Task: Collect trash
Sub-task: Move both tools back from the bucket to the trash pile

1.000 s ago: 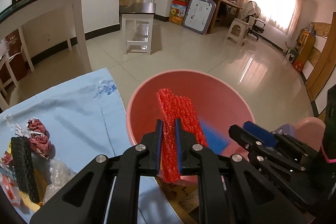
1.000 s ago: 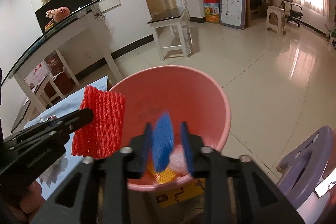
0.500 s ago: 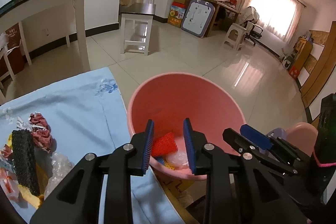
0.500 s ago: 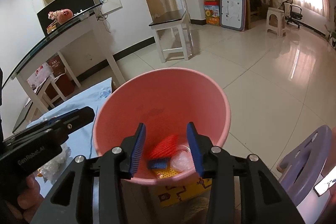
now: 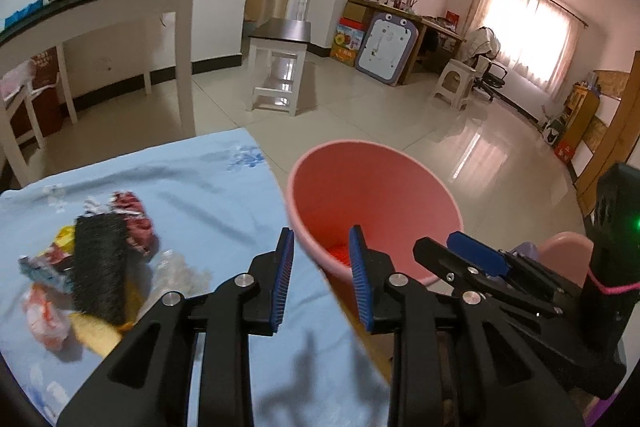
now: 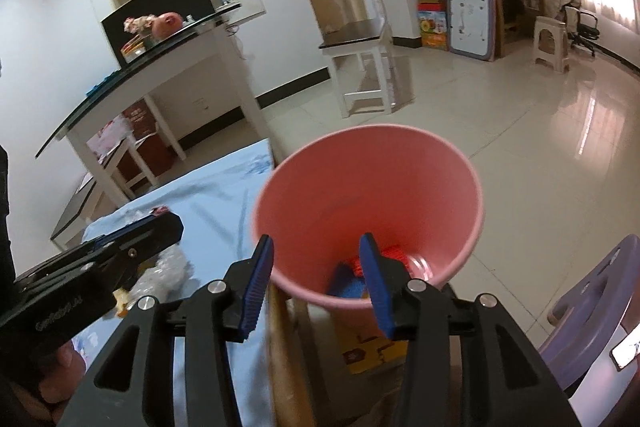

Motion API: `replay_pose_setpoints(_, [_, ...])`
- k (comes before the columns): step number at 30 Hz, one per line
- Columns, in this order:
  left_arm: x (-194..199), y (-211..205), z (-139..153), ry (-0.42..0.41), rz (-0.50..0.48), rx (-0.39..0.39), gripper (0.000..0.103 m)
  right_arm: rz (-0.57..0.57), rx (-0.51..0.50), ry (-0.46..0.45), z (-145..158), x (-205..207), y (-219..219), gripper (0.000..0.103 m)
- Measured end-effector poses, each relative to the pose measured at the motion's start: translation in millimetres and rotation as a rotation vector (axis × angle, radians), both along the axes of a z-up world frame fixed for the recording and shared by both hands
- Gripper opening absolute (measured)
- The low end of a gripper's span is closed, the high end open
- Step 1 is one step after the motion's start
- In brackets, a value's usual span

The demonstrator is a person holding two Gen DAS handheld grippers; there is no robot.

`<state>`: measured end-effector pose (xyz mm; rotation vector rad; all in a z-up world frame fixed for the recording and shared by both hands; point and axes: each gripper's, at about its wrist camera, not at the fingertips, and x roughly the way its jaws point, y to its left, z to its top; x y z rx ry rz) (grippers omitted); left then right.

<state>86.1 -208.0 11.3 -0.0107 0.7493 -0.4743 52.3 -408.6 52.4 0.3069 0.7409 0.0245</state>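
A pink bucket stands on the floor beside the table; it also shows in the right wrist view. Inside lie a red foam net, a blue piece and clear plastic. My left gripper is open and empty at the bucket's near rim. My right gripper is open and empty above the bucket's near rim. On the blue tablecloth lies a trash pile: a black foam net, crumpled red wrappers, clear plastic and a yellow piece.
A white glass-topped console table stands at the back left. A small dark-topped stool table stands on the tiled floor. A purple plastic stool is at the right beside the bucket. A cardboard box lies under the bucket.
Both grippers opened and dropped the red foam net and the blue piece into the bucket. Both then drew back and swung left toward the table.
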Motion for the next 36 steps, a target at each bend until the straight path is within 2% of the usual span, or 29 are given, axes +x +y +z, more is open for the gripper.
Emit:
replay_pose_setpoints(13, [-29.4, 82.5, 3.9, -0.010, 0.100, -0.003, 0.029, 0.157, -0.005, 0.015, -2.3, -11.0, 82.8, 0.044])
replay_pose_setpoints(18, [-37.5, 123.0, -6.7, 0.011, 0.154, 0.007, 0.029, 0.220, -0.006, 0.009, -5.2, -12.3, 110.4, 0.044])
replay_pose_setpoints(29, [-50.3, 215.8, -31.9, 0.089, 0.345, 0.017, 0.029, 0.308, 0.009, 0.050, -19.7, -0.5, 147.7, 0.044])
replay_pose_setpoints(36, [-42.7, 241.2, -31.7, 0.100, 0.414, -0.020, 0.029, 0.331, 0.001, 0.070, -26.6, 6.7, 161.2, 0.046])
